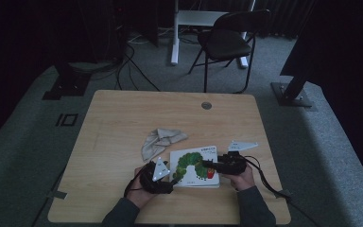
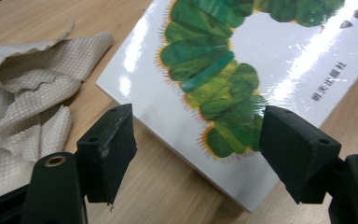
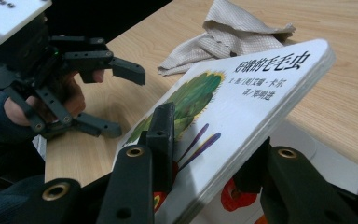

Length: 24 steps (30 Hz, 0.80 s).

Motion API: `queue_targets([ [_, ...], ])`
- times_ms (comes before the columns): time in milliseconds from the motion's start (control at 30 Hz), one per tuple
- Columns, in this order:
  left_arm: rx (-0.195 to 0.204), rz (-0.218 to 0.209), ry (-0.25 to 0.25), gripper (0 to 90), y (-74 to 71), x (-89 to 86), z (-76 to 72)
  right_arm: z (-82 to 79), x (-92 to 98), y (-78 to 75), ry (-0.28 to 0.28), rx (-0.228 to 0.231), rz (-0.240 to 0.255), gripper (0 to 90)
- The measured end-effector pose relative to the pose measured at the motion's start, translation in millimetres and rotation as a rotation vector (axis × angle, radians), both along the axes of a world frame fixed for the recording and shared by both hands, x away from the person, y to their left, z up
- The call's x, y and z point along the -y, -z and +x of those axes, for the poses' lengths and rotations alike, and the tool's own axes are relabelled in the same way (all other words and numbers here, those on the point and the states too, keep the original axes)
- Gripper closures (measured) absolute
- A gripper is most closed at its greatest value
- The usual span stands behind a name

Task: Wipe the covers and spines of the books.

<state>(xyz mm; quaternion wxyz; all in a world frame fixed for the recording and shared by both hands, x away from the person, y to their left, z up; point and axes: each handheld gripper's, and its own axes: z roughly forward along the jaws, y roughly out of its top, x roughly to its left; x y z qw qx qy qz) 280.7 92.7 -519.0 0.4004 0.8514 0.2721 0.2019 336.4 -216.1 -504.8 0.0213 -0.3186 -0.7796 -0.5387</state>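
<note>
— Glossy board book (image 1: 194, 166) rests on the surface (image 1: 123, 118); right tool (image 3: 205, 154) clamps its lifted cover.
— Left tool (image 2: 196, 154) is open; steady the spine edge, lift slowly.

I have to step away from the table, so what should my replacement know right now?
Right gripper: shut on the book, one jaw on the cover, one beneath a wad of its pages, lifted off the page below.
Left gripper: open, holding nothing, hovering at the book's near corner.
Cloth: crumpled on the table just beyond the book.
Done: book gripped and partly opened.
Left: probably opening it fully; the left gripper could steady it.
</note>
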Motion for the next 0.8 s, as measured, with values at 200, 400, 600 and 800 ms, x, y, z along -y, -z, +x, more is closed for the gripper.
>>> queue_targets([
  [200, -0.008, -0.023, -0.012, 27.3, -2.1, -5.6, 4.8, -3.0, 0.4, -3.1, -0.019, 0.022, 0.012, 68.3],
  [400, -0.014, -0.034, -0.021, 27.3, -2.7, -7.9, 7.1, -5.2, 2.0, -5.7, -0.036, 0.043, 0.026, 70.9],
  [600, -0.017, -0.035, -0.023, 27.3, -3.0, -9.1, 9.3, -7.5, 4.3, -8.0, -0.051, 0.078, 0.039, 73.3],
  [800, -0.026, -0.042, -0.028, 27.3, -2.2, -11.3, 12.1, -10.3, 7.0, -10.1, -0.067, 0.107, 0.056, 77.0],
])
